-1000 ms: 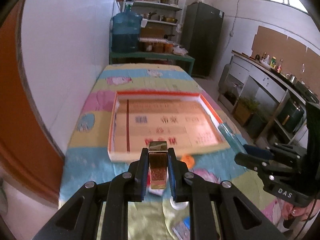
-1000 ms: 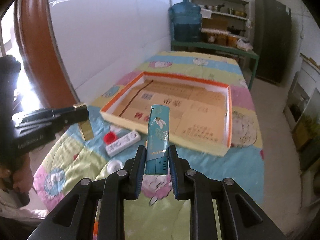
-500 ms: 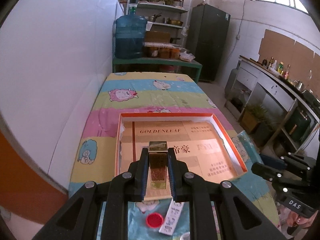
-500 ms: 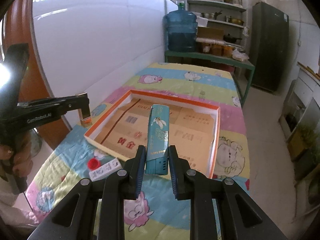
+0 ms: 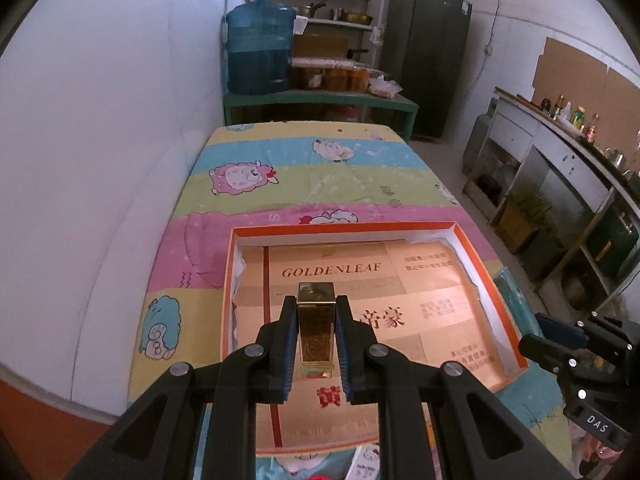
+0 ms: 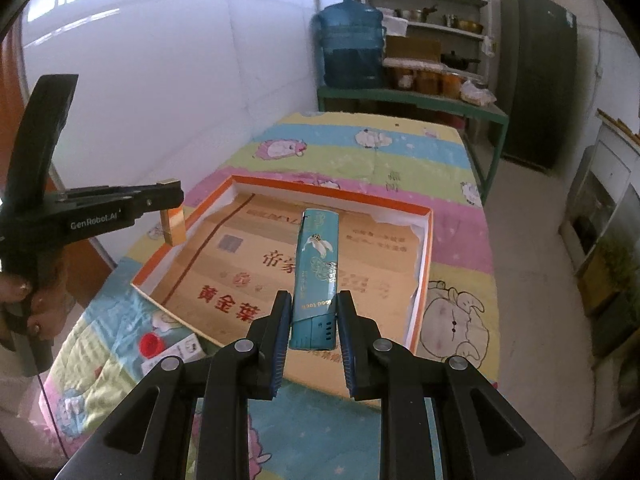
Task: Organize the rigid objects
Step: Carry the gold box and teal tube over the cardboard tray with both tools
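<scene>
Both tongs have travelled forward over the last second, from the near edge of the surface [image 5: 280,184] to above the shallow orange-rimmed box [image 5: 490,280]; the red cap [image 6: 152,345] and white packet [image 6: 176,354] now lie behind them, near the box's front corner.

A striped cloth with cartoon sheep covers the surface, which stands against a white wall [image 5: 100,140]. Beyond its far end a green bench carries a blue water bottle [image 5: 260,50] and jars, with shelves of pots above and a dark fridge [image 5: 430,56] beside them. A counter with bottles runs along the right wall. The box sits on the cloth, open, its bottom lined with flattened printed cardboard.

The left tongs [image 5: 316,334] are closed narrowly on a small gold box [image 5: 316,328], held upright above the left part of the orange-rimmed box. The right tongs [image 6: 314,326] are clamped on the lower end of a long teal box [image 6: 318,276], which points forward over the middle of the cardboard lining. Neither held item touches the box below.
</scene>
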Demonstrator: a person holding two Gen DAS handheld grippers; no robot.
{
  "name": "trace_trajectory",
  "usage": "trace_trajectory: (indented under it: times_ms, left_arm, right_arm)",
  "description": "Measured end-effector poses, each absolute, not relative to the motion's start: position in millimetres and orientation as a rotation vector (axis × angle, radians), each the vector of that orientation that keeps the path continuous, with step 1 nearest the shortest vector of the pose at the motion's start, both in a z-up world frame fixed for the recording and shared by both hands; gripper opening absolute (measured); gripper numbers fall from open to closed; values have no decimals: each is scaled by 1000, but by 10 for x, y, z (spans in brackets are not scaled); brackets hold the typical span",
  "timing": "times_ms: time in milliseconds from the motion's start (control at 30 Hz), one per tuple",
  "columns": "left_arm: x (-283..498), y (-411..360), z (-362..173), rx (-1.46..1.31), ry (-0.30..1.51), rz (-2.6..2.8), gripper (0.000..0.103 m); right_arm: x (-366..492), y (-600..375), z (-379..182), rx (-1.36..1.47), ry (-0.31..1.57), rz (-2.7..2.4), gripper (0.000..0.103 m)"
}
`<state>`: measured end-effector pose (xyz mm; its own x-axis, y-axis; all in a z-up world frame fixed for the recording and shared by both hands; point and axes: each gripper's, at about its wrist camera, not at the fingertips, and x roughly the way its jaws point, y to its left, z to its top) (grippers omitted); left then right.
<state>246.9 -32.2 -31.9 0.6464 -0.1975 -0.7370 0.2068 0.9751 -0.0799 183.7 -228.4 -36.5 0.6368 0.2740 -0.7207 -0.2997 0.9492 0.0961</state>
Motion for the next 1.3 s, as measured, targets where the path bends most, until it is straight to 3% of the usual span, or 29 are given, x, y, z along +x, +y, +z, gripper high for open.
trace_trajectory:
  times_ms: [667, 1300]
  left_arm:
    - [3177, -467, -852, 26, 1051, -247, 18]
    - [3517, -471, -1131, 0, 1100, -229, 18]
  right_arm:
    - [2453, -2292, -742, -55, 919, 332, 23]
    - [2882, -2223, -1077, -77, 1013, 313, 23]
